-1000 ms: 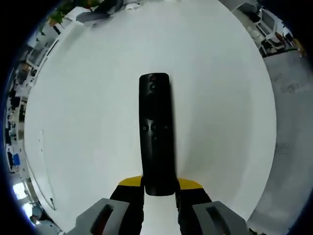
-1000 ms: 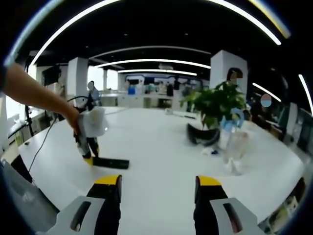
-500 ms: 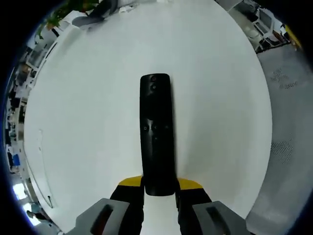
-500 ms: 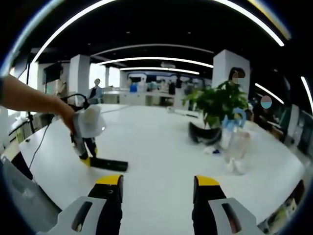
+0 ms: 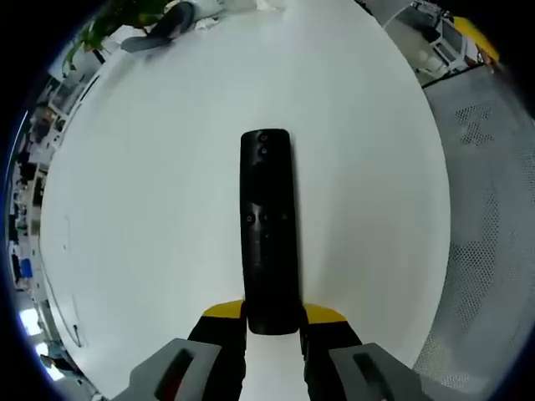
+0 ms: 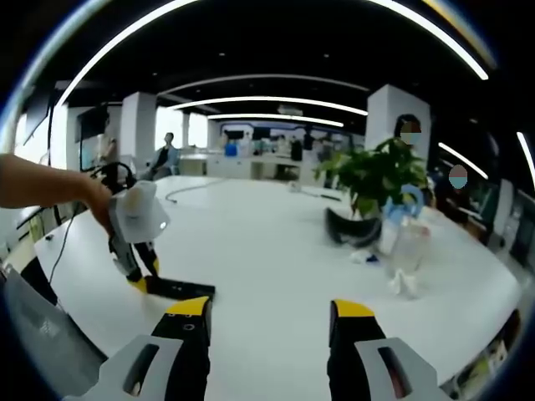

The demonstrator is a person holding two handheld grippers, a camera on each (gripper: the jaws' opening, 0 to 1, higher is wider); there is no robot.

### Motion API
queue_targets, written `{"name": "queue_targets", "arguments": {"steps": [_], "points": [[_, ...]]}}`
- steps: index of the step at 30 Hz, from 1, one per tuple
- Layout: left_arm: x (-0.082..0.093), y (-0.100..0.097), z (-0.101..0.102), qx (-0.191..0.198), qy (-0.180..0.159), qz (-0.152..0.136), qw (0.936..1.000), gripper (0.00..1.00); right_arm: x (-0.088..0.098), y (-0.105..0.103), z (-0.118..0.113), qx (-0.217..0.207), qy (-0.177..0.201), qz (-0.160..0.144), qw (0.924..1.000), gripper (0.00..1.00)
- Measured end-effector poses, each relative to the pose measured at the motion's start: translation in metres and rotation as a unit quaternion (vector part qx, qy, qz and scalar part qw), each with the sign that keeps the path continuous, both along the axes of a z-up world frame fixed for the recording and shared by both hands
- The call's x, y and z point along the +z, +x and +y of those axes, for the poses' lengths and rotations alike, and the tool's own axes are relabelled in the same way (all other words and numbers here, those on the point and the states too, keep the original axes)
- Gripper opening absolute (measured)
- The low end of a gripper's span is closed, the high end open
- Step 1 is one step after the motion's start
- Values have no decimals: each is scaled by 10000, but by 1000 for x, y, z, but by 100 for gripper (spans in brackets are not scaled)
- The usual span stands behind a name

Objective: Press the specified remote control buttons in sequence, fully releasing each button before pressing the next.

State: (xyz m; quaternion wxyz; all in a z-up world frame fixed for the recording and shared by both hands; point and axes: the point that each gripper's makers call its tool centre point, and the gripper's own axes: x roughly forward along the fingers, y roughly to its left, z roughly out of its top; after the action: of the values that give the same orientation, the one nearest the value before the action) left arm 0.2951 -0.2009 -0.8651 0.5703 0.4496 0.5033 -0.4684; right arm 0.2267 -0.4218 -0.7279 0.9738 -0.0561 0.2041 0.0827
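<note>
Left gripper view: left gripper (image 5: pixel 272 322) clamped on near end of remote (image 5: pixel 267 225), which lies flat on white table (image 5: pixel 134 209).

Right gripper view: right gripper (image 6: pixel 267 322) jaws wide apart, empty, well off remote, short of plant (image 6: pixel 376 180). No press underway; whole button sequence looks pending.

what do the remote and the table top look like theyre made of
The remote looks like black plastic with a slightly glossy finish: faint light streaks run along its face, and its small buttons are the same dark tone. The table top seems a smooth white laminate or painted board, matte to satin, showing soft shadows and no grain.
</note>
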Motion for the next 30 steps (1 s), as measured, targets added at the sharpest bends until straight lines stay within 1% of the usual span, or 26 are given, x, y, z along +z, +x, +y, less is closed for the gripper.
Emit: {"name": "queue_targets", "arguments": {"steps": [3,7,11,16,23,30], "points": [[0,-3,0,51,-216,-3,9998,23,0,0,-1,-16,17,1,10000,54],[-1,-8,0,81,-355,-1,9993,23,-1,0,2,42,3,16,10000,54],[-1,-15,-1,49,-420,-17,9991,23,0,0,2,39,4,17,10000,53],[-1,-21,-1,163,-448,-30,9989,23,-1,0,1,22,15,18,10000,53],[-1,-25,-1,276,-634,-28,9976,24,-1,-1,1,31,24,28,10000,52],[-1,-34,-1,394,-856,-50,9955,24,-3,0,2,66,8,64,10000,51]]}}
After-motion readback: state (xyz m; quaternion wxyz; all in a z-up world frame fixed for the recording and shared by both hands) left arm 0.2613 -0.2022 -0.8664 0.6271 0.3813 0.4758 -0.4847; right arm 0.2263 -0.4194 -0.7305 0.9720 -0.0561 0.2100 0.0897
